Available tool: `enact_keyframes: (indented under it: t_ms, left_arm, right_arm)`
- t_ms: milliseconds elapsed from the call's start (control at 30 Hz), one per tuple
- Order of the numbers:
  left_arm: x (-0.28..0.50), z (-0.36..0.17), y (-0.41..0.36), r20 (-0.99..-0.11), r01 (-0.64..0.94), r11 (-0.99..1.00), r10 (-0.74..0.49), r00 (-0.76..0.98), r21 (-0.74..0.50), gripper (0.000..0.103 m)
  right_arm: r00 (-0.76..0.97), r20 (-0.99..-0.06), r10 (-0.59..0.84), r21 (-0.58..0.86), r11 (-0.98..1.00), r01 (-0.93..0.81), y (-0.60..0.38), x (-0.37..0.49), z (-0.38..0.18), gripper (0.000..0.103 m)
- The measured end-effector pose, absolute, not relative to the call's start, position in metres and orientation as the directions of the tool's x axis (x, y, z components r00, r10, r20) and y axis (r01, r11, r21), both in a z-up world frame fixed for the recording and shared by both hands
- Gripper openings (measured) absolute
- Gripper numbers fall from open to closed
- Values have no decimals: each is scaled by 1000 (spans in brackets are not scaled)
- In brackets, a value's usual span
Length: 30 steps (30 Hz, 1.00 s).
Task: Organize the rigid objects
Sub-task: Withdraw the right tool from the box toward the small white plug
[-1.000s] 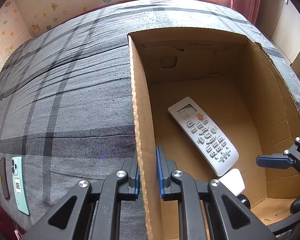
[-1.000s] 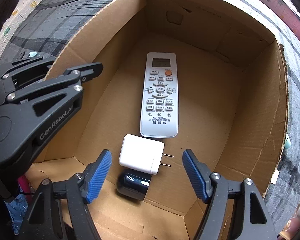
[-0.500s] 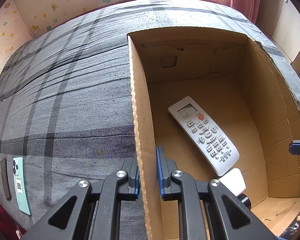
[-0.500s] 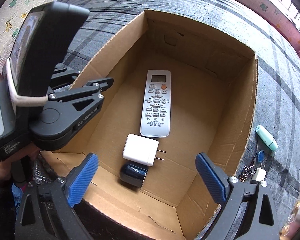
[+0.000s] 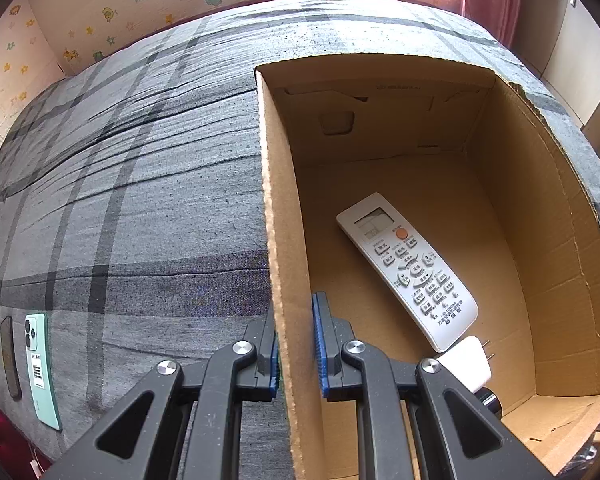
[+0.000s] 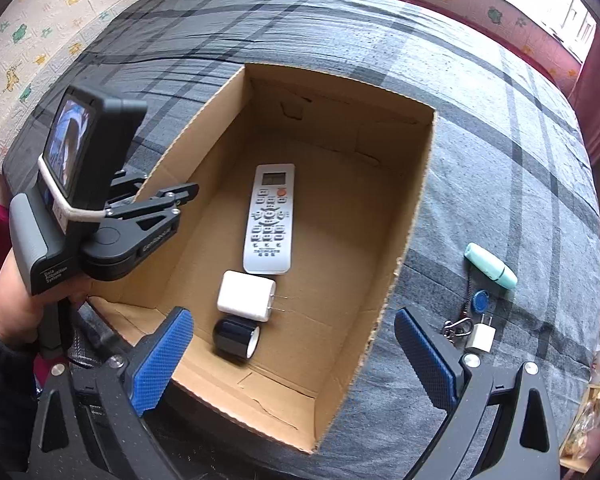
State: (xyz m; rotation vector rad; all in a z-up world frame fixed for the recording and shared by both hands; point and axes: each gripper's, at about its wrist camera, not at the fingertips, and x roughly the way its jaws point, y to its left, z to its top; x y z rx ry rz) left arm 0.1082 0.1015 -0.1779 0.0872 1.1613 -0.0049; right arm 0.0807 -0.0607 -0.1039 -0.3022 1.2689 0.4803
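Observation:
An open cardboard box (image 6: 412,216) stands on a grey plaid bed. Inside lie a white remote (image 6: 270,218), a white plug charger (image 6: 246,295) and a dark cylinder (image 6: 236,338). My left gripper (image 5: 296,344) is shut on the box's left wall (image 5: 278,240); it also shows in the right wrist view (image 6: 180,196). My right gripper (image 6: 296,356) is open and empty, above the box's near edge. The remote (image 5: 408,270) and charger (image 5: 466,362) show in the left wrist view too.
Right of the box lie a mint capsule-shaped thing (image 6: 490,266), a blue key fob (image 6: 480,302) with a key ring and a small white adapter (image 6: 482,338). Left of the box lie a mint phone (image 5: 40,368) and a dark phone (image 5: 10,356).
My right gripper has pulled up and back out of the box, so the whole box and the things to its right now show. The left gripper has not moved.

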Motion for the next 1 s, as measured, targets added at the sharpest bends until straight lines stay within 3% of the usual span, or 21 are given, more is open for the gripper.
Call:
enact_keyframes:
  t_ms: [433, 1000]
  left_arm:
    - [109, -181, 101, -919, 49, 996, 50, 391, 75, 15]
    - [109, -182, 97, -920, 54, 994, 67, 386, 95, 15]
  right_arm:
    - [304, -950, 74, -13, 962, -274, -156, 117, -100, 103]
    - [255, -966, -35, -61, 994, -94, -245, 145, -167, 102]
